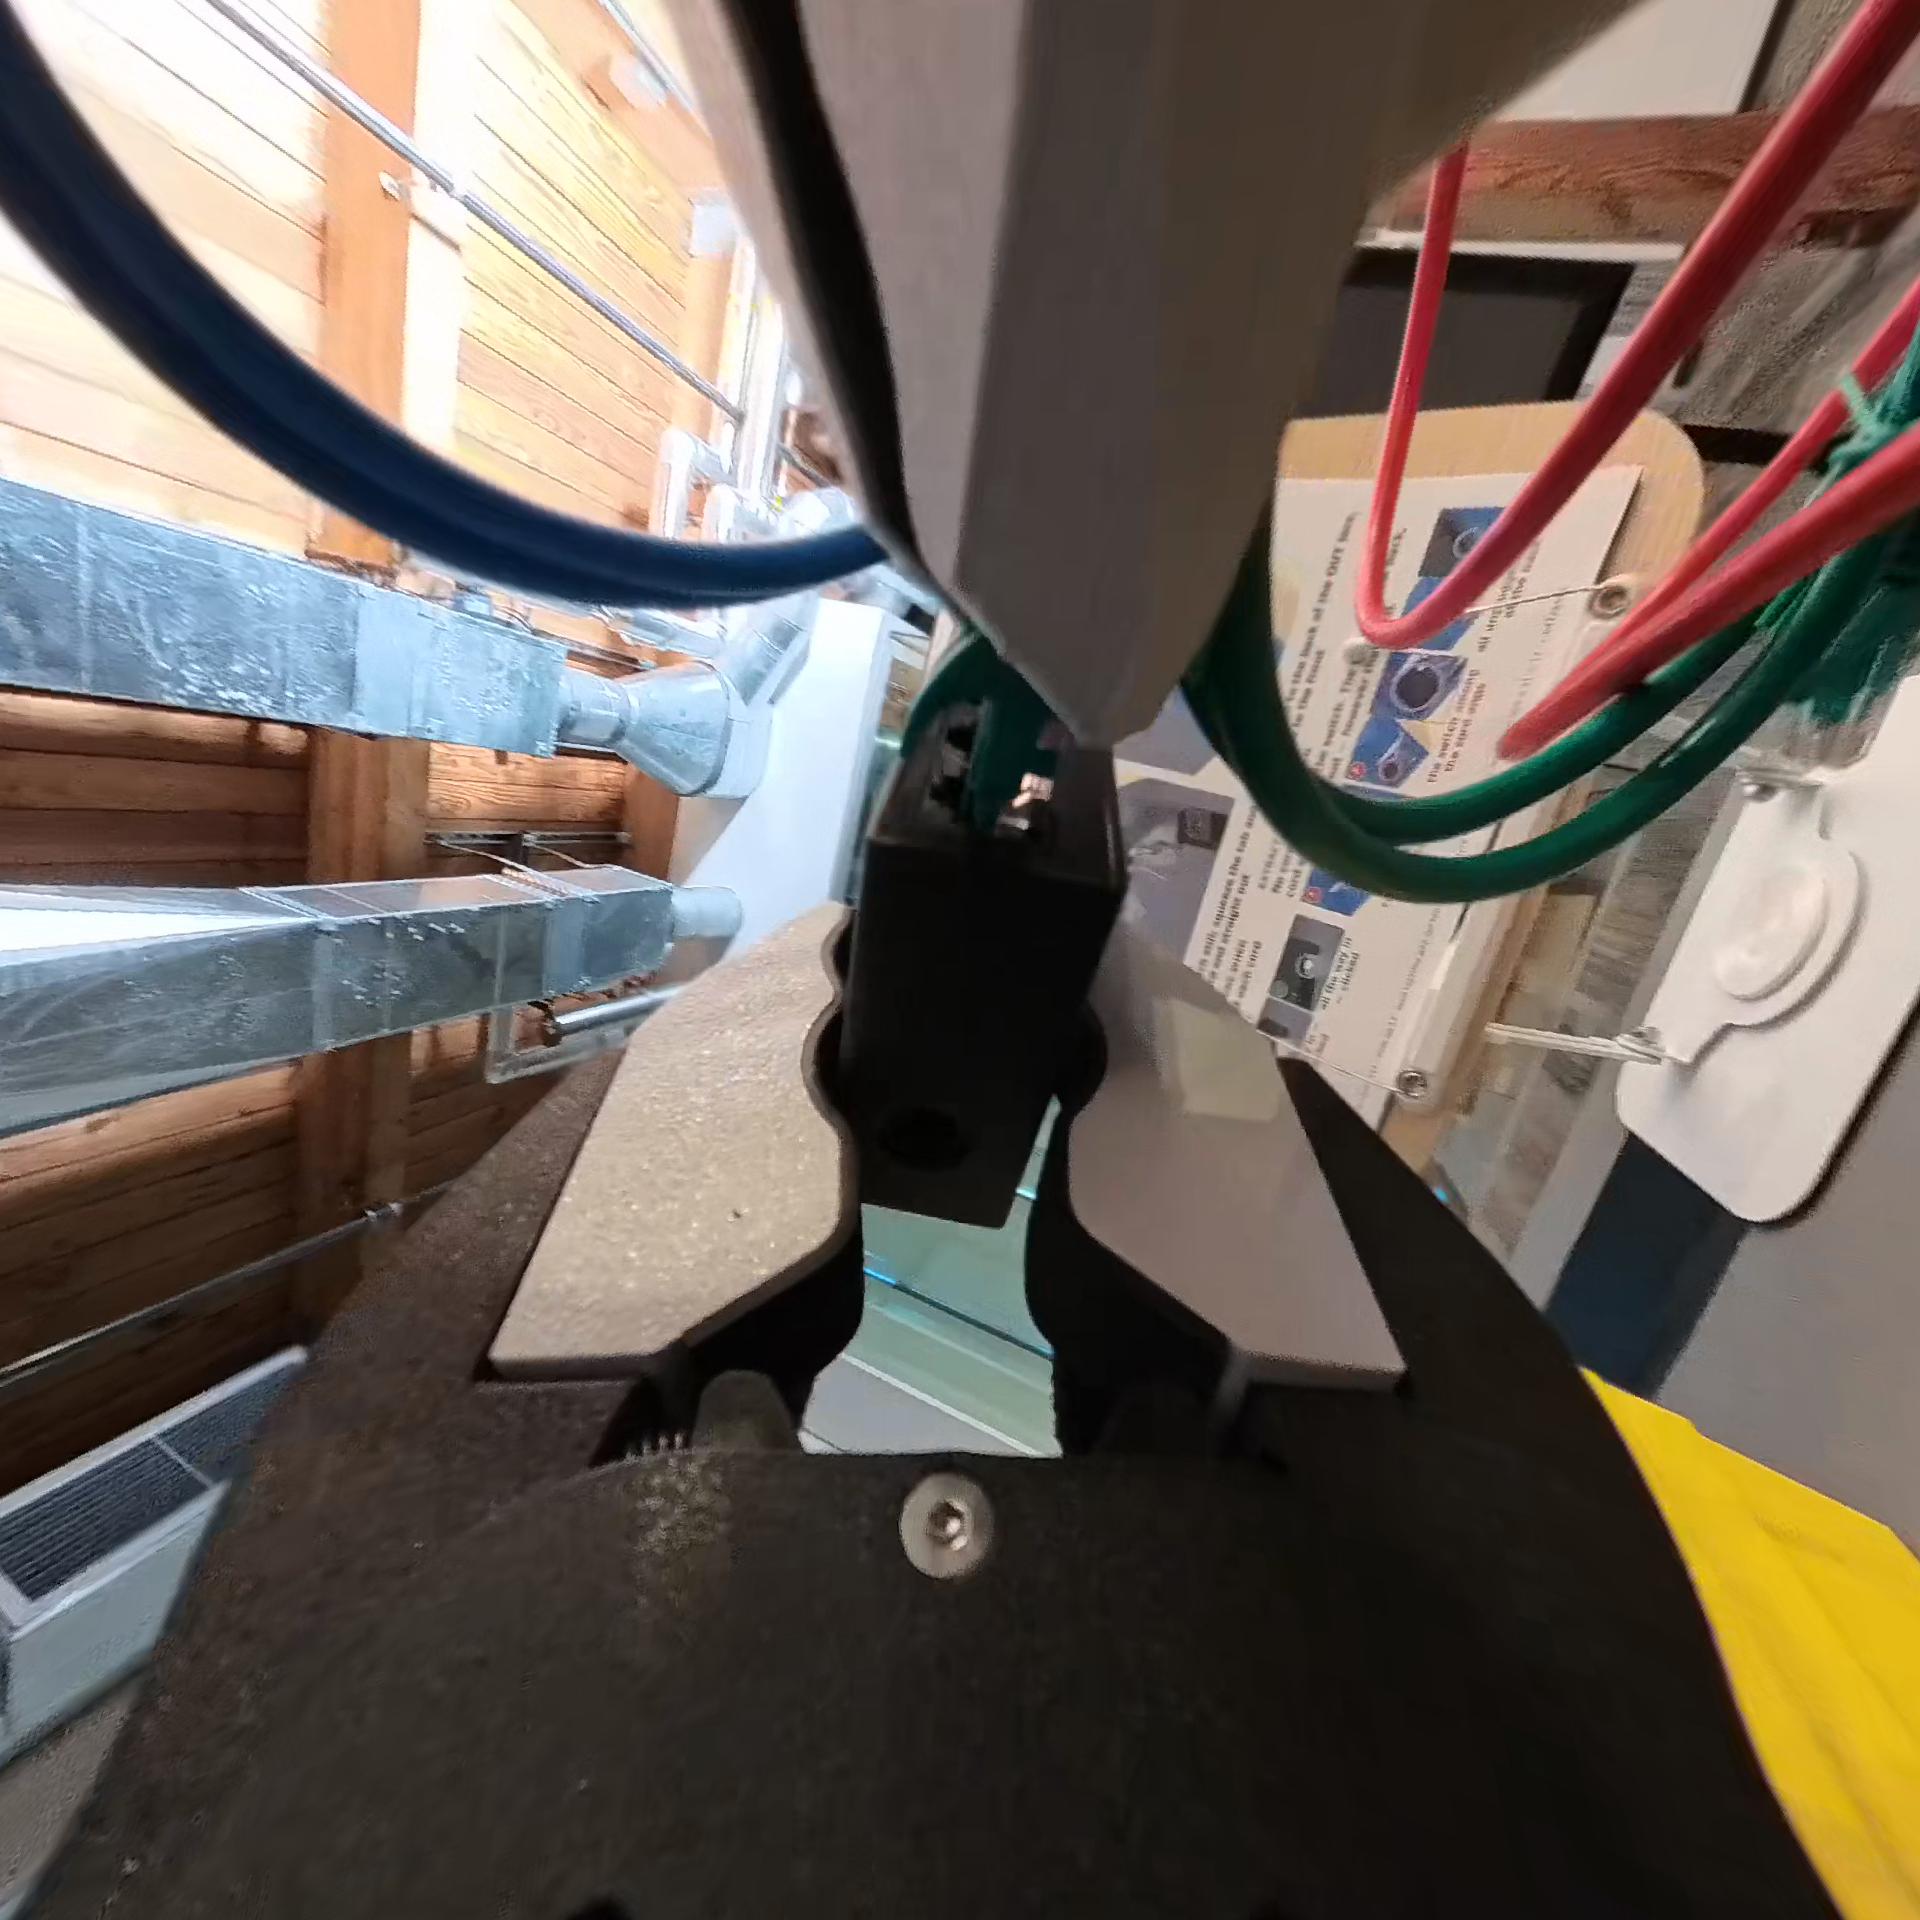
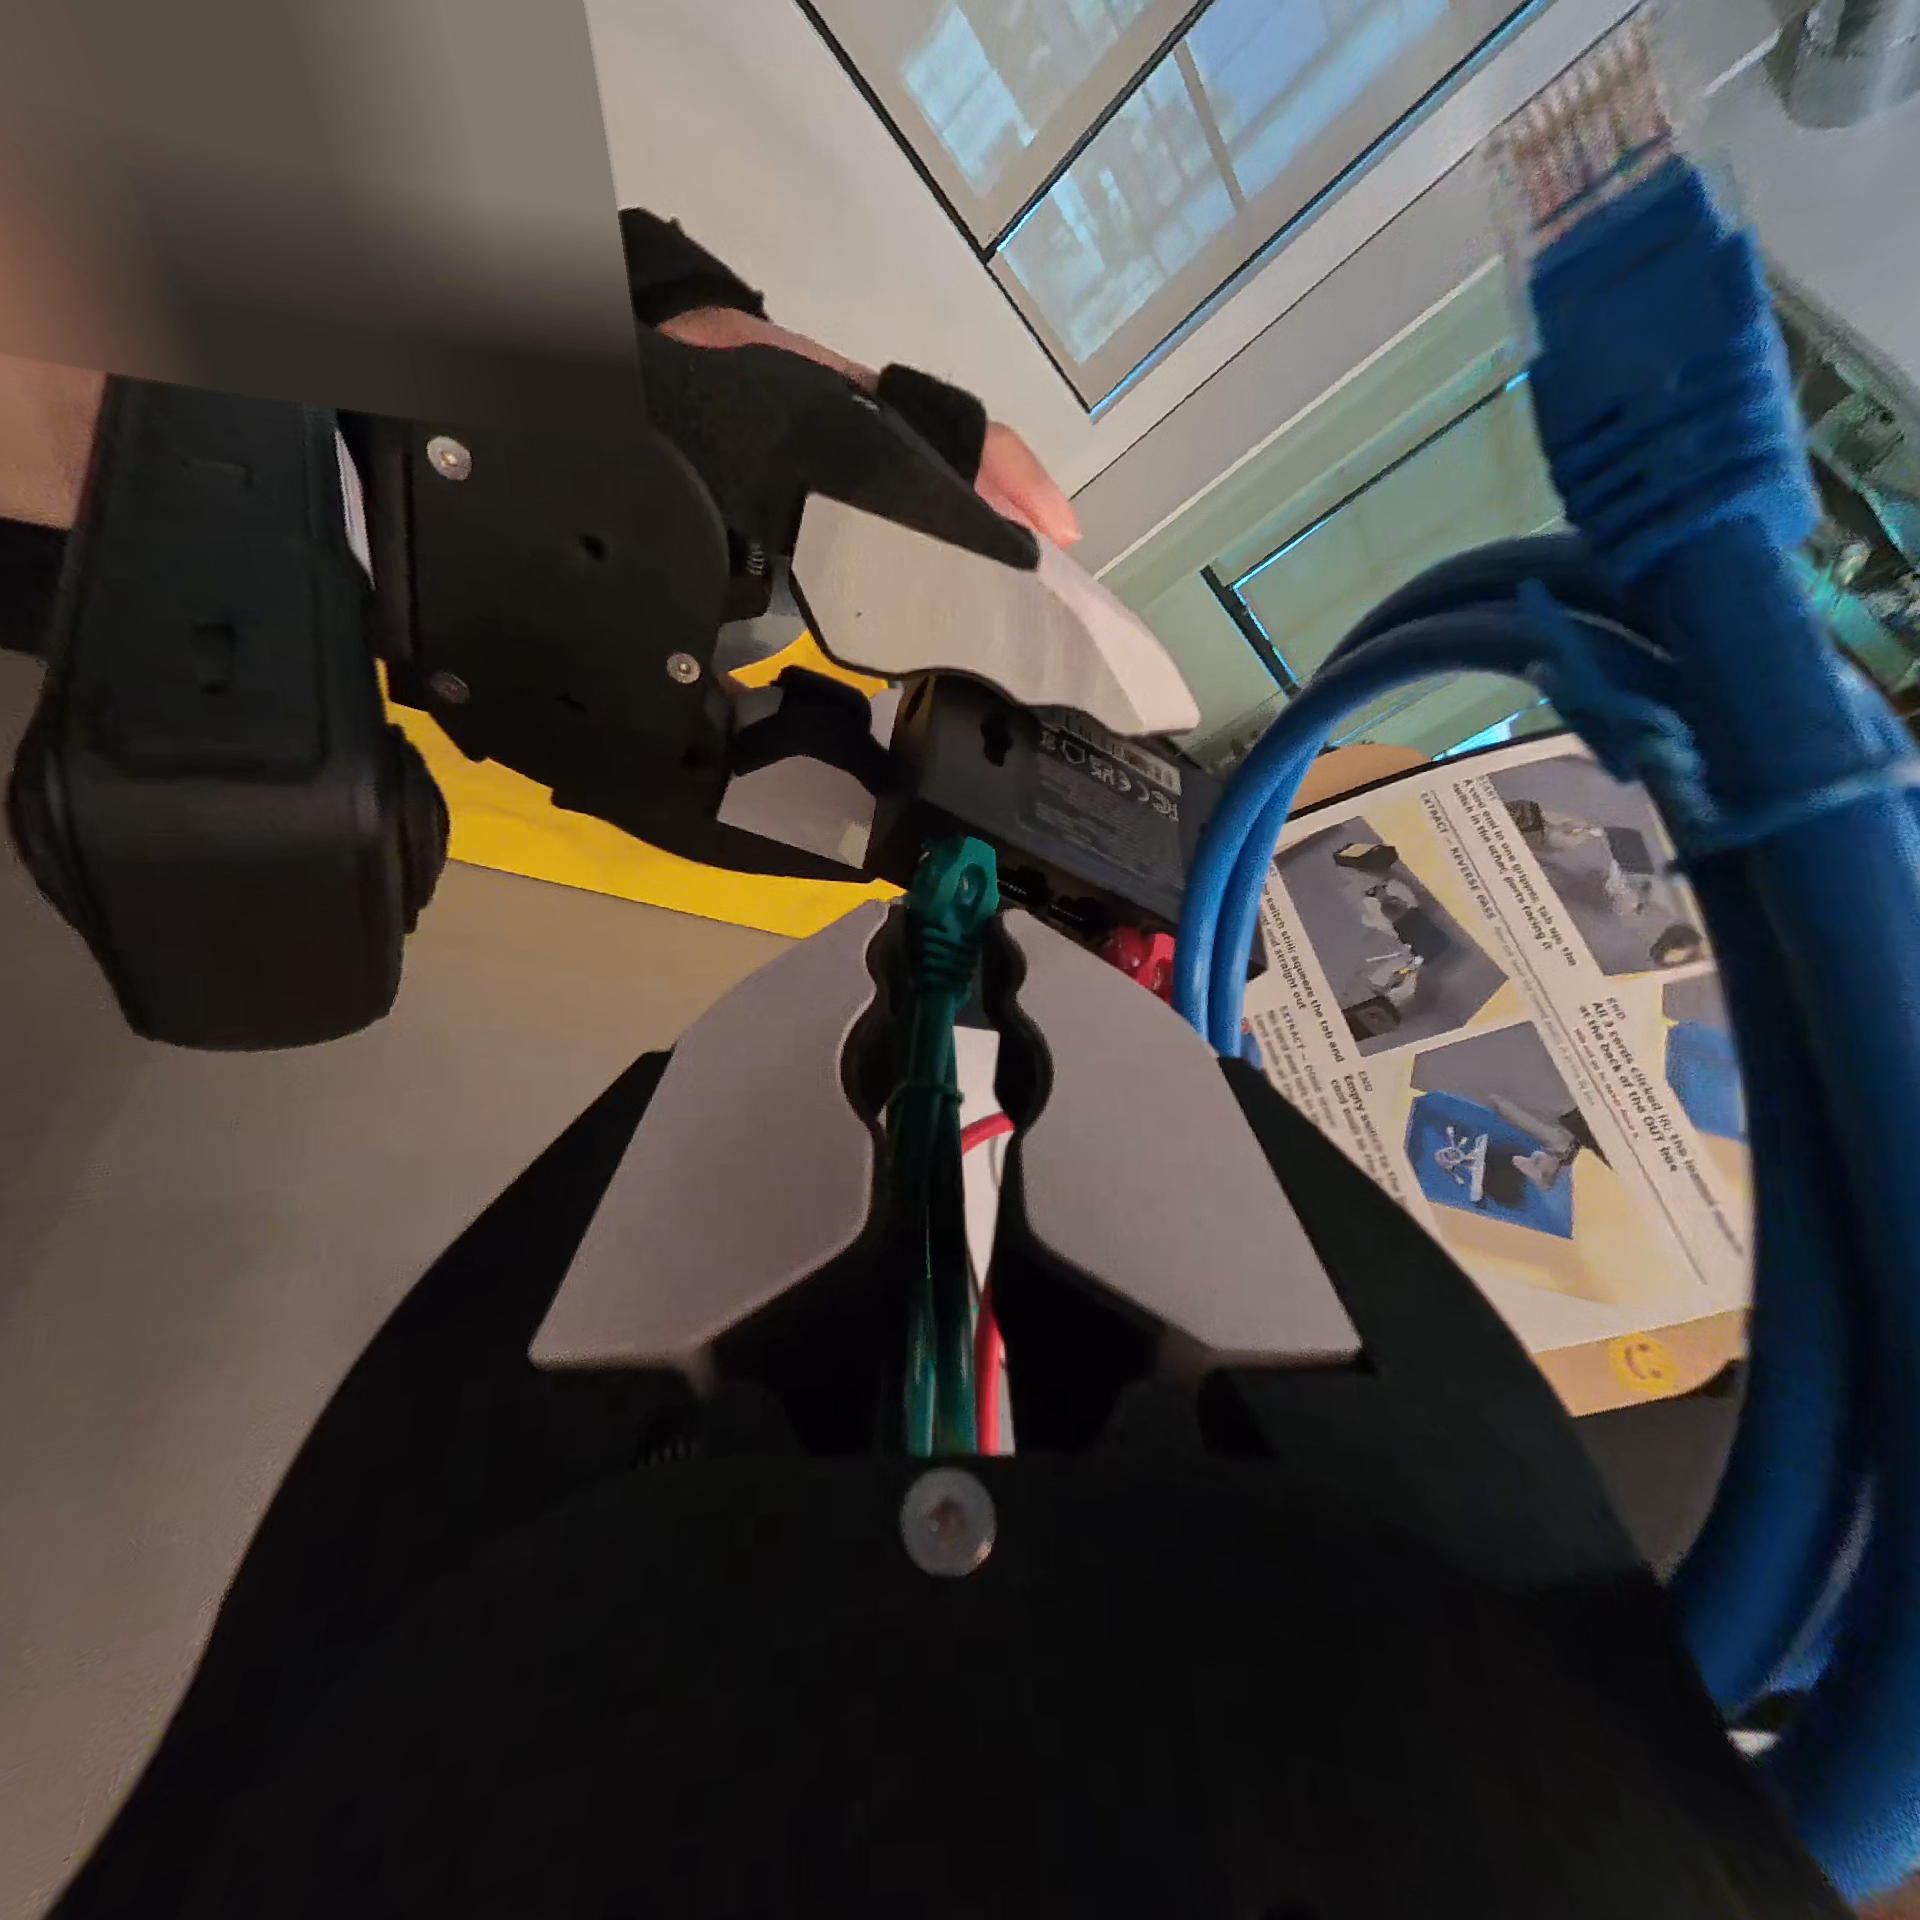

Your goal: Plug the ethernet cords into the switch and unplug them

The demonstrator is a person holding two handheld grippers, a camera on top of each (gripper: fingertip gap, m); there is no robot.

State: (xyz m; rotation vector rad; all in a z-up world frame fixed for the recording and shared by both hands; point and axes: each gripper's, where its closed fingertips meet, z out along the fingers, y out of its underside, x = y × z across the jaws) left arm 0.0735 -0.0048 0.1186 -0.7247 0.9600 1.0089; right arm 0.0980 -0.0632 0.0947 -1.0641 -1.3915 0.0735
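The left claw [image 1: 971,997] was closed on the black switch [image 1: 977,966], held off the tabletop with its port face turned away from that claw and toward the right one. In the right wrist view the switch [image 2: 1081,821] sat just past the fingertips of the right claw [image 2: 940,961], dead ahead along the claw's own line.

The right claw was drawn narrow around the green cord [image 2: 930,1101], gripping it just behind the green plug [image 2: 954,883], whose nose was at the port row, touching or already partly in (the seat itself could not be made out). The cord's long axis ran straight down between the fingers, in line with the port, so the coming move looked like a plain push or pull along that axis, with the left claw bracing.

A red plug [image 2: 1135,951] sat at a neighbouring port. The blue cord [image 2: 1704,644], coiled and tied, hung to the right with its plug free.
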